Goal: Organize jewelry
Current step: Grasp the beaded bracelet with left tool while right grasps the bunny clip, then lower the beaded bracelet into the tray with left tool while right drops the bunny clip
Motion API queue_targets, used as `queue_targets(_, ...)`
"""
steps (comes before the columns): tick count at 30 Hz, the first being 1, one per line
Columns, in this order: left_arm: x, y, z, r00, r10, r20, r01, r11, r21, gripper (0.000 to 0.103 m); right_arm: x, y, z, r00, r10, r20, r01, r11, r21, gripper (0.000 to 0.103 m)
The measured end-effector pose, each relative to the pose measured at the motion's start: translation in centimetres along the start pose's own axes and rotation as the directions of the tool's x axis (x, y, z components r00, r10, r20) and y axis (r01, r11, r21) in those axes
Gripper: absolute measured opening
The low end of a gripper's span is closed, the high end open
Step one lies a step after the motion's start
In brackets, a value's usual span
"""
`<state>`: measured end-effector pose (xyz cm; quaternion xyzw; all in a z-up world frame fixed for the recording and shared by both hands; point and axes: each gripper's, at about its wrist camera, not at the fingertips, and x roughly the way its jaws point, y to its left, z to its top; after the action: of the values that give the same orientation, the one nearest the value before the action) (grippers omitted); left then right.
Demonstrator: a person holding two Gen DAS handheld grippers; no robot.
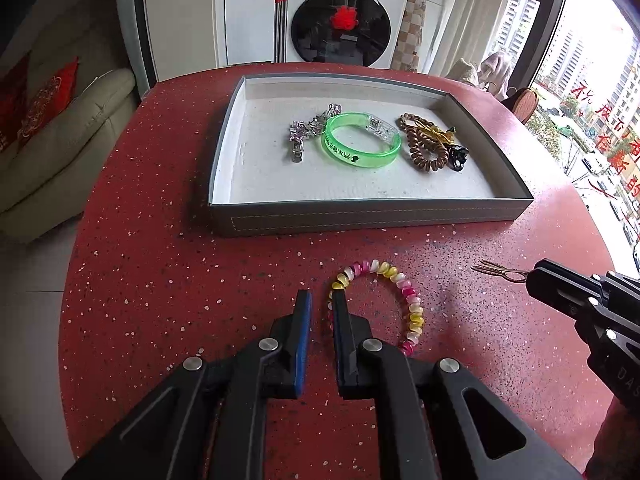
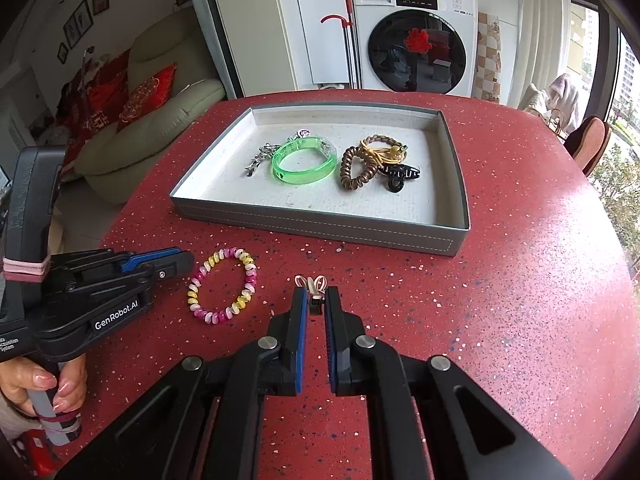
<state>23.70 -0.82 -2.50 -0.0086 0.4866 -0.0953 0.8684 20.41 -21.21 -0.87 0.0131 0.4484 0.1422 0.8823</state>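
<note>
A pink, yellow and white bead bracelet lies flat on the red speckled table, in front of the grey tray. My left gripper stands at the bracelet's left edge with its jaws nearly together and only table showing between them. A few beads are hidden behind its right finger. My right gripper is shut on a small clip with a pale bow, just above the table right of the bracelet.
In the tray lie a silver charm, a green bangle, a brown coil hair tie and a black claw clip. A hand holds the left gripper's handle. Behind the round table stand a washing machine and a sofa.
</note>
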Motion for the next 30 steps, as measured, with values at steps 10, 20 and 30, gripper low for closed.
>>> queue_targets(10,0.5,0.4,0.0,0.997,0.072,0.013,-0.072,0.997,-0.014,0.103,-0.6,-0.4,-0.1,1.000,0.009,0.015,-0.009,1.000,0.016,0.009)
queue_targets(20,2.1,-1.6,-0.4,0.997,0.062,-0.044,-0.059,0.996,0.074,0.041,-1.1,-0.8,-0.3,1.000,0.008,0.025,-0.009,1.000,0.026,0.009)
queue_targets(30,-0.2,-0.5,-0.2,0.999,-0.051,0.007,0.051,0.998,0.028,0.027,-1.9,-1.4,0.1,0.999,0.013,0.044,-0.015,0.999,0.051,0.009)
